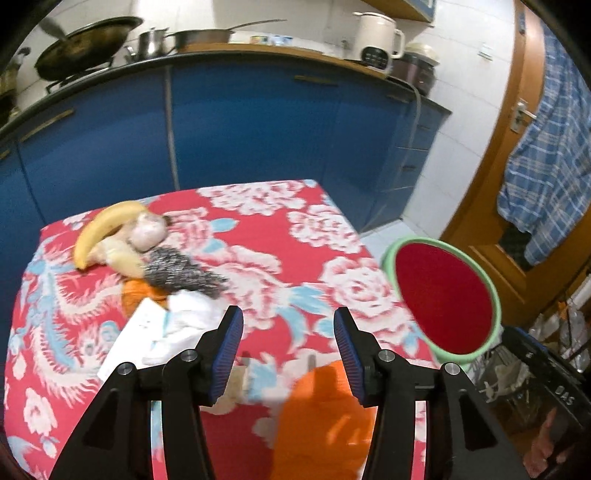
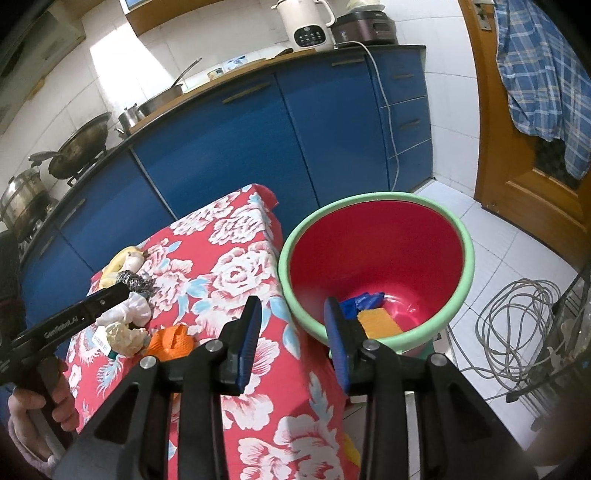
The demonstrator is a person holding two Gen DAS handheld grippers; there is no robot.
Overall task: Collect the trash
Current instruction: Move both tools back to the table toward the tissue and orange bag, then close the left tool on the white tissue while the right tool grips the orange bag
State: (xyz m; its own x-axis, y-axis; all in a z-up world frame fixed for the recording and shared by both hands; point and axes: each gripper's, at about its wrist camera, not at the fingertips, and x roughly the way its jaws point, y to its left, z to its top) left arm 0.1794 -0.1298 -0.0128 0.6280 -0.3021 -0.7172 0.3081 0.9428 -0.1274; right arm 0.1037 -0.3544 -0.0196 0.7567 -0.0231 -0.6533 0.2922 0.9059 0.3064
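Trash lies on the red flowered tablecloth [image 1: 258, 229]: a banana peel [image 1: 107, 225], a steel-wool scrubber [image 1: 177, 269], white crumpled paper [image 1: 173, 317] and an orange scrap [image 1: 325, 417] right under my left gripper [image 1: 288, 325]. That gripper is open, its pads holding nothing. Beside the table stands a red bin with a green rim [image 2: 369, 197], holding a blue piece [image 2: 364, 300] and an orange-yellow piece [image 2: 380, 321]. My right gripper [image 2: 291, 306] hangs open and empty over the bin's near rim and the table's edge. The left gripper [image 2: 114, 293] also shows by the scrubber [image 2: 135, 282].
Blue cabinets [image 1: 240, 122] run behind the table, with a wok [image 1: 85, 44], pots and a kettle [image 2: 306, 22] on the counter. A wooden door [image 2: 517, 177] carries a checked cloth. A grey cable coil [image 2: 517, 325] and a wire rack lie right of the bin.
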